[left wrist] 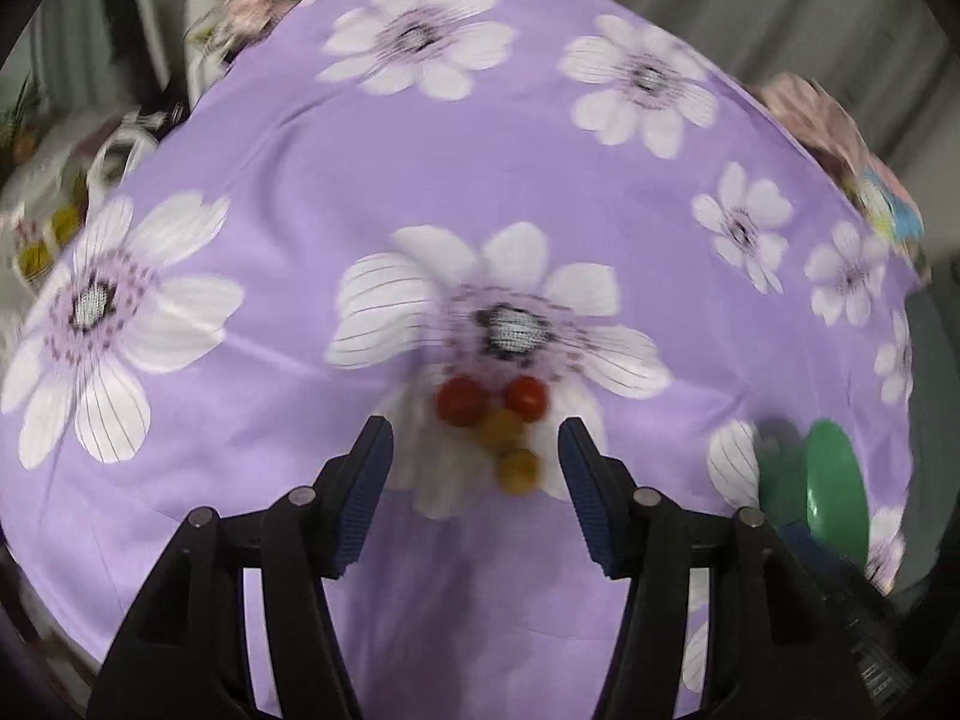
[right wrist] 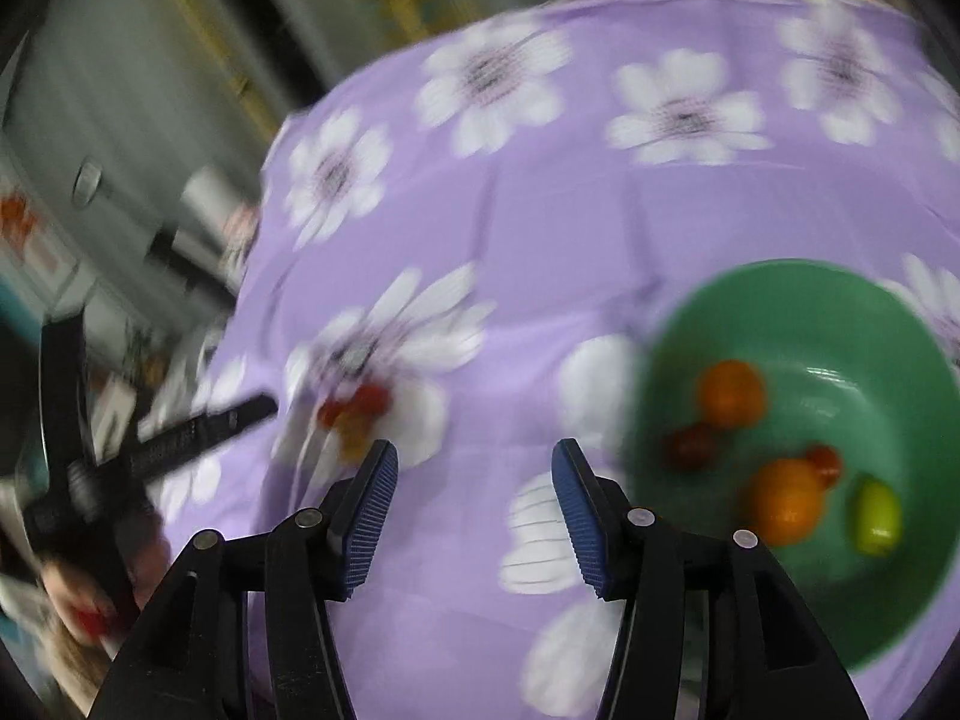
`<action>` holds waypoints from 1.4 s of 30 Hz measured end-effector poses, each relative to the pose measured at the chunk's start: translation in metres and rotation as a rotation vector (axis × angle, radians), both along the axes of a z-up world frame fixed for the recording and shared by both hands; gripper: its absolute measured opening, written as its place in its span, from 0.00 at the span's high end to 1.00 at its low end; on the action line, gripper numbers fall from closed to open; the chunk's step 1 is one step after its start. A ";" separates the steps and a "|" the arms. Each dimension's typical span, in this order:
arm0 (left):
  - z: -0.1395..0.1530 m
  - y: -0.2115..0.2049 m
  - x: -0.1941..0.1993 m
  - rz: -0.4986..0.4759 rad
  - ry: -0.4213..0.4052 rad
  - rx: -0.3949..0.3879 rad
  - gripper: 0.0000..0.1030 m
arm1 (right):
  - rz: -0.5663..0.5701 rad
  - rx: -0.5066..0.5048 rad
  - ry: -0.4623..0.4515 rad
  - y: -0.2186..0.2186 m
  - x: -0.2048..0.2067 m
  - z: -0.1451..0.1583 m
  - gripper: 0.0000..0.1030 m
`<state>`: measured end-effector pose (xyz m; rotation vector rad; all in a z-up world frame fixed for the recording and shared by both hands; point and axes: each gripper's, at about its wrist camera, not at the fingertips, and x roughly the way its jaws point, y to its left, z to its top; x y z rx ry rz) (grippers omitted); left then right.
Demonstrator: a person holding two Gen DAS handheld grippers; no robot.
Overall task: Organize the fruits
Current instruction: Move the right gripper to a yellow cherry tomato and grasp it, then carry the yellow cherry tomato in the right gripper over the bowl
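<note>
Left wrist view: left gripper [left wrist: 475, 441] fingers are gaping, empty, around the small tomatoes [left wrist: 495, 420] at 12 o'clock. Right gripper [right wrist: 474, 462] is hovering released; green bowl [right wrist: 720, 312] is holding fruit at 3 o'clock.

Cluster of small fruits [left wrist: 492, 423] lying on tablecloth [left wrist: 420, 168], just beyond left gripper [left wrist: 476, 468]. Bowl [right wrist: 798, 324] sitting to right of cluster, holding two oranges [right wrist: 731, 393], tomatoes [right wrist: 693, 445] and pepper [right wrist: 877, 516] at near right.
</note>
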<state>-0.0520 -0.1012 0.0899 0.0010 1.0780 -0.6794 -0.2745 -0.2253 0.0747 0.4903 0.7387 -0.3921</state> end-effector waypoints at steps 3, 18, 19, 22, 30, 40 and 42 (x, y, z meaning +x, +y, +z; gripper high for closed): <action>-0.010 0.005 0.014 0.021 0.061 -0.014 0.46 | 0.096 0.015 0.065 0.016 0.040 -0.016 0.48; -0.021 -0.007 0.024 -0.031 0.164 -0.090 0.56 | 0.167 -0.057 0.262 0.044 0.135 -0.074 0.66; -0.022 -0.008 0.023 -0.031 0.162 -0.085 0.56 | 0.159 -0.061 0.262 0.043 0.133 -0.077 0.73; -0.023 -0.014 0.020 -0.047 0.153 -0.078 0.57 | 0.143 -0.063 0.256 0.038 0.124 -0.073 0.73; -0.035 -0.042 0.005 -0.085 0.113 -0.003 0.62 | 0.008 -0.031 0.163 0.009 0.051 -0.035 0.73; -0.055 -0.058 0.009 -0.059 0.070 0.069 0.63 | -0.115 -0.037 0.032 -0.013 0.007 -0.003 0.73; -0.059 -0.059 0.011 -0.052 0.077 0.079 0.63 | -0.119 -0.026 0.016 -0.017 0.003 -0.001 0.73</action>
